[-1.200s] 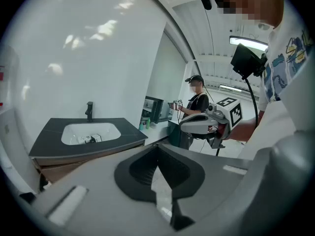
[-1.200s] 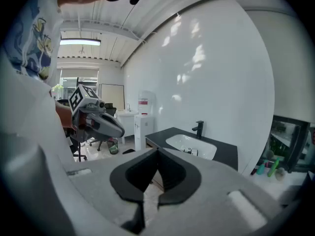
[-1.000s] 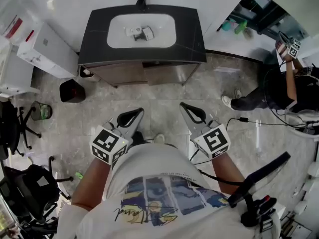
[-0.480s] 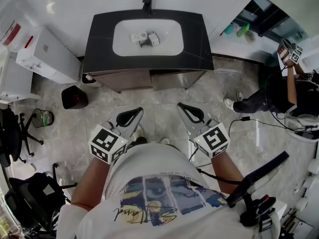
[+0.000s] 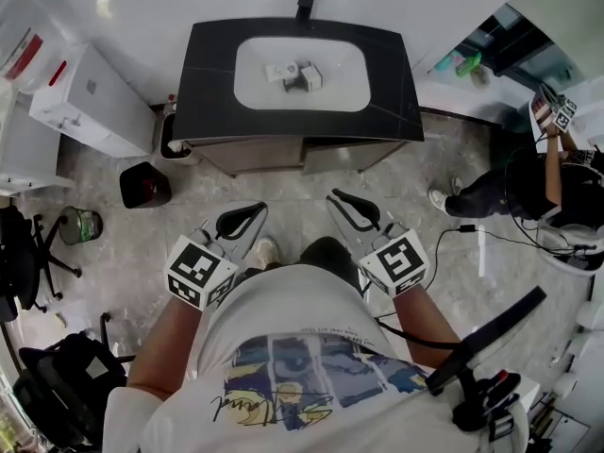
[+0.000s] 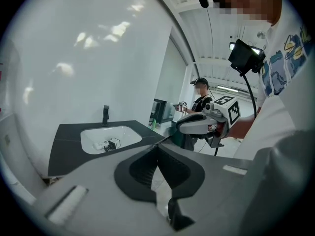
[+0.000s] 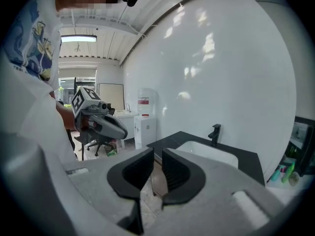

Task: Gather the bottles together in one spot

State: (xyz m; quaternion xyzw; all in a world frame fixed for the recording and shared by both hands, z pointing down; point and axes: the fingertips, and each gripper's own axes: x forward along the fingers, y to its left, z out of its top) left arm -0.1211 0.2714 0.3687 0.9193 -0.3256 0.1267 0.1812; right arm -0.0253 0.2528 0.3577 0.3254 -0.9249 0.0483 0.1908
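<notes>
Sink drew closer, bottles lying inside.

The head view looks steeply down from above on the left gripper and right gripper, with the sink ahead of them. Each gripper view looks close along its own jaws, sharing that sink.
</notes>
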